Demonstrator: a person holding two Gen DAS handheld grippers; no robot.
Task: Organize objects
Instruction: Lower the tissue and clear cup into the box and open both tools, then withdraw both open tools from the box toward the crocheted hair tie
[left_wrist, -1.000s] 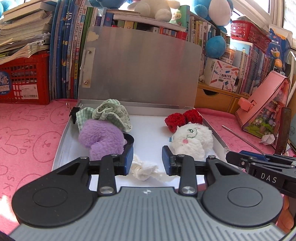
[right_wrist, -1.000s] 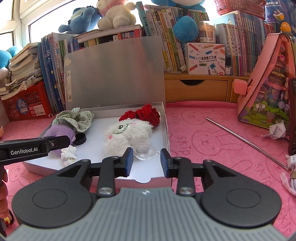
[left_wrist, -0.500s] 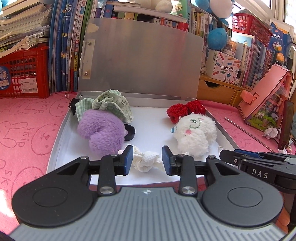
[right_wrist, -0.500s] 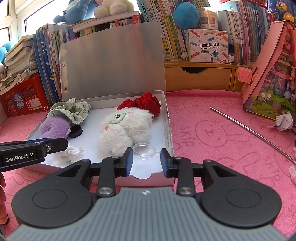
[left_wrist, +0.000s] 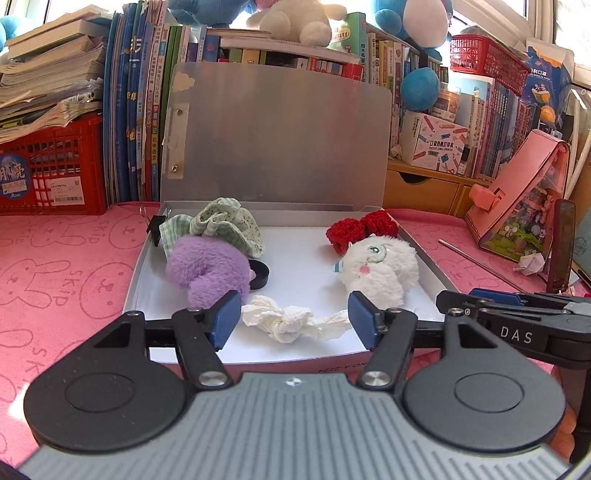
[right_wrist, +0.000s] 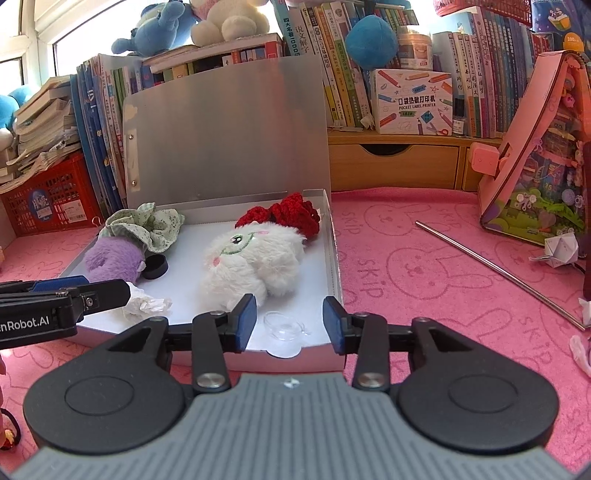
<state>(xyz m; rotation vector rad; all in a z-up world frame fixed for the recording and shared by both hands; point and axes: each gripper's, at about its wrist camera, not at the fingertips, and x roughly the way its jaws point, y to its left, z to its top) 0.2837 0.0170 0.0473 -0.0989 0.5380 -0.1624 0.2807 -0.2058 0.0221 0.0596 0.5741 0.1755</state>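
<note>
White crumpled tissue lies in the metal box between your opening left gripper; the clear cap sits between your opening right gripper. Both released; withdraw, then fetch another stray.

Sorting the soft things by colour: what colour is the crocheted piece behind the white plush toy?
Red. The crocheted piece shows best in the right wrist view.
</note>
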